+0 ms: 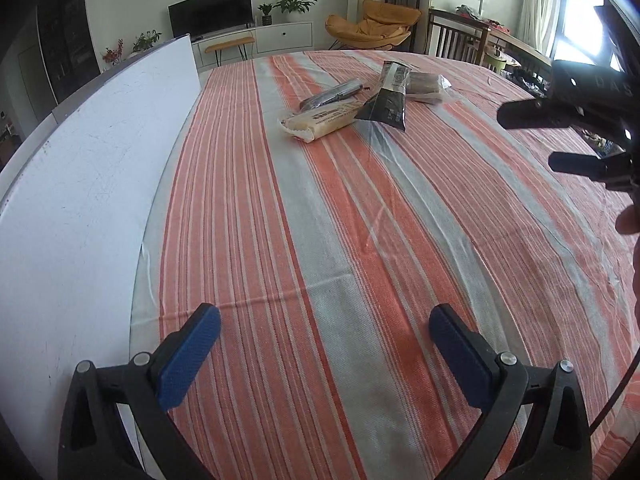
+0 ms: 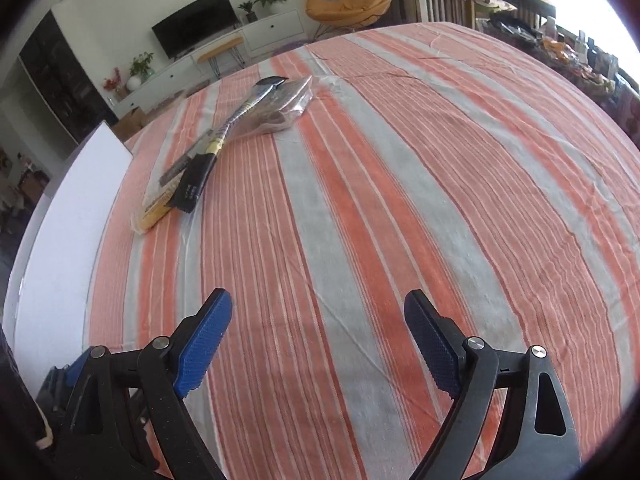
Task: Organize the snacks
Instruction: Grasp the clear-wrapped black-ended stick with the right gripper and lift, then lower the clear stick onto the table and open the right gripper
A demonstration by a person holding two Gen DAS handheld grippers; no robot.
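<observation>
Left gripper [image 1: 325, 320]: blue-padded fingers [image 1: 188, 356] spread wide, holding nothing, poised above the striped cloth [image 1: 328, 240] that covers the counter. Right gripper [image 2: 318, 308]: fingers [image 2: 206, 344] likewise spread wide and empty over the same cloth; in the left wrist view it also appears at the right edge [image 1: 532, 136], its two dark fingers parted.

Ahead of both grippers, well apart from the fingers, the snacks lie in a loose cluster toward the far side of the counter. A pale yellow packet [image 1: 320, 120] lies nearest, flat on the cloth. A black packet [image 1: 388, 98] leans tilted just beside it, its lower end touching the cloth. A dark slim packet [image 1: 334, 94] lies behind the yellow one. A clear-wrapped brown packet [image 1: 426, 86] lies behind the black one.

A white board [image 1: 80, 184] stands along the counter's left edge. Background: television [image 1: 210, 16], potted plants [image 1: 294, 2], orange lounge chair [image 1: 372, 26], wooden chair [image 1: 456, 36].
</observation>
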